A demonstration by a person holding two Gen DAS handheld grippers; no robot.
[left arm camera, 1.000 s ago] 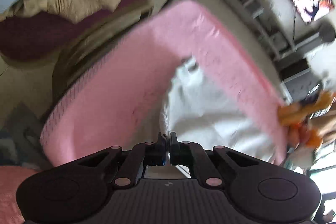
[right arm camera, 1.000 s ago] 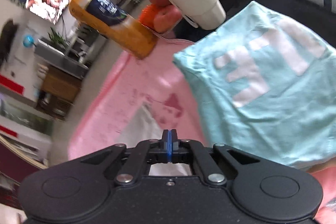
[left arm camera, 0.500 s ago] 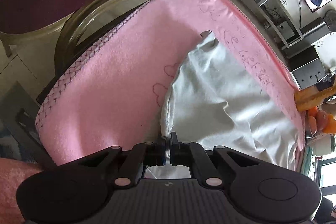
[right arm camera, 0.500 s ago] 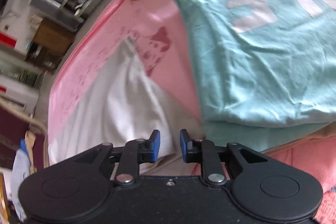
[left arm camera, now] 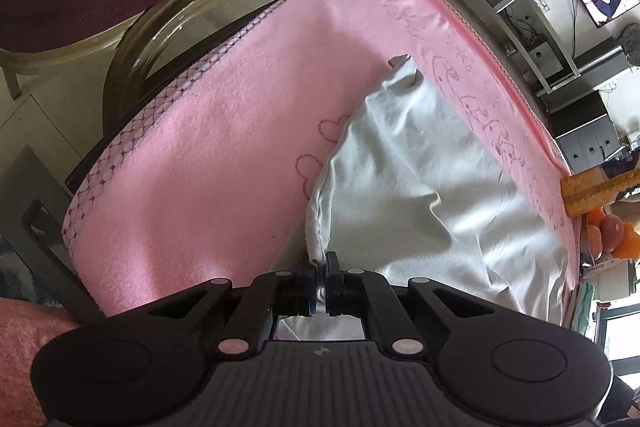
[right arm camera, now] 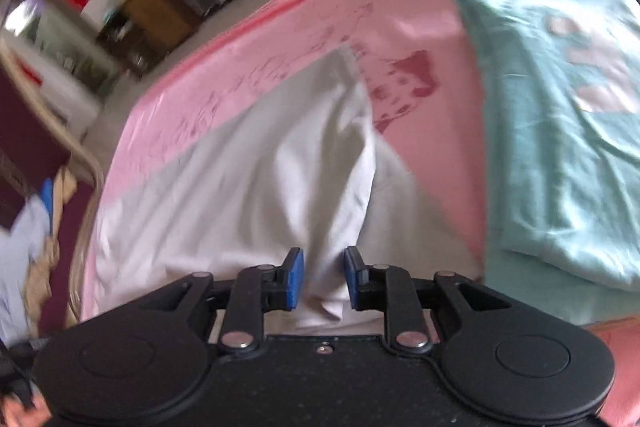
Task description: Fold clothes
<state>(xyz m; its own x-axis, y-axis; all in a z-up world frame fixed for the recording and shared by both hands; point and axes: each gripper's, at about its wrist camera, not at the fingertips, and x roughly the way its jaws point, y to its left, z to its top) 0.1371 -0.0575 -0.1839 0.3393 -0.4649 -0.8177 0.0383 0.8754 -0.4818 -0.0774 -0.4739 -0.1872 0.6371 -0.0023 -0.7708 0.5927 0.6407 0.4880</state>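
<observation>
Up close in the left wrist view, the left gripper is clenched on the hem of the white garment, which spreads ahead and to its right over the pink blanket, probably pinned so the cloth keeps its place while being laid flat. Seen from the right wrist, the right gripper stands released, its blue pads straddling a ridge of that garment without pinching it, a folded teal shirt lying off to its right.
</observation>
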